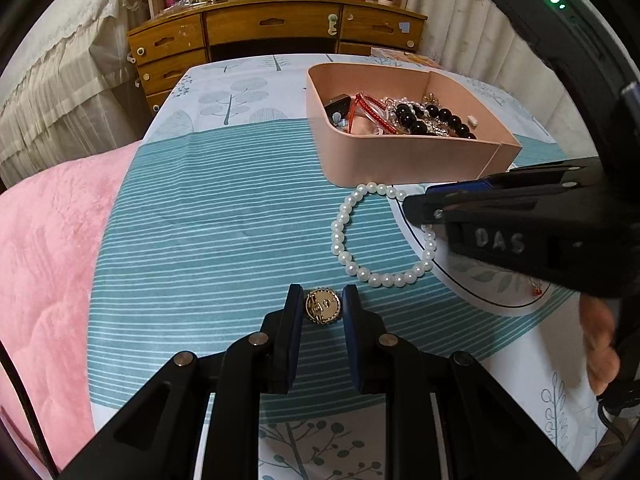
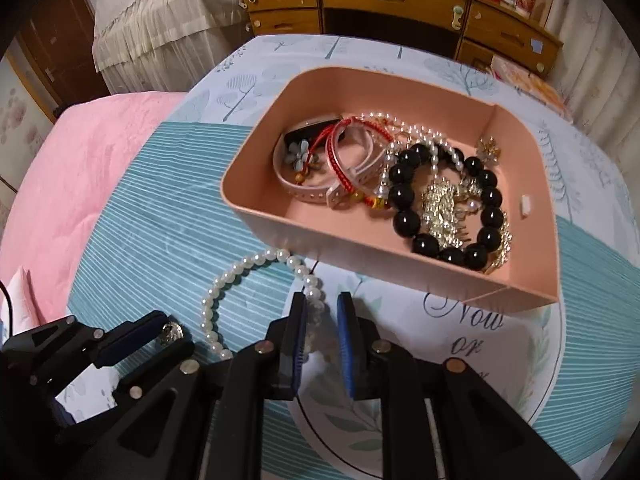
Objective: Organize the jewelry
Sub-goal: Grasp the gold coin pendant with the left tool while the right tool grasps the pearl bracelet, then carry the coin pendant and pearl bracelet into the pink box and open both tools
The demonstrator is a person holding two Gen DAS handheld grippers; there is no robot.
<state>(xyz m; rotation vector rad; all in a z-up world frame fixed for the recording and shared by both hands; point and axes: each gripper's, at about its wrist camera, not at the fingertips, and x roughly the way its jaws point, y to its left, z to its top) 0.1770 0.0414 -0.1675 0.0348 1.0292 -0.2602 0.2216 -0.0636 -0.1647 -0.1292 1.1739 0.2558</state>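
A round gold brooch (image 1: 322,306) lies on the striped cloth between the fingers of my left gripper (image 1: 322,308), which is open around it with small gaps on both sides; both show in the right wrist view, brooch (image 2: 171,332) and left gripper (image 2: 170,336). A white pearl bracelet (image 1: 340,236) lies in front of the pink box (image 1: 400,160). My right gripper (image 2: 322,312) is open, its fingers straddling the bracelet's (image 2: 224,280) near-right side; it also shows in the left wrist view (image 1: 420,204). The pink box (image 2: 272,224) holds a black bead bracelet (image 2: 404,196), red cords, pearls and gold pieces.
A pink blanket (image 1: 48,248) lies at the table's left edge. A wooden desk with drawers (image 1: 276,28) stands beyond the table. A white round mat with writing (image 2: 472,332) lies under the box's near corner.
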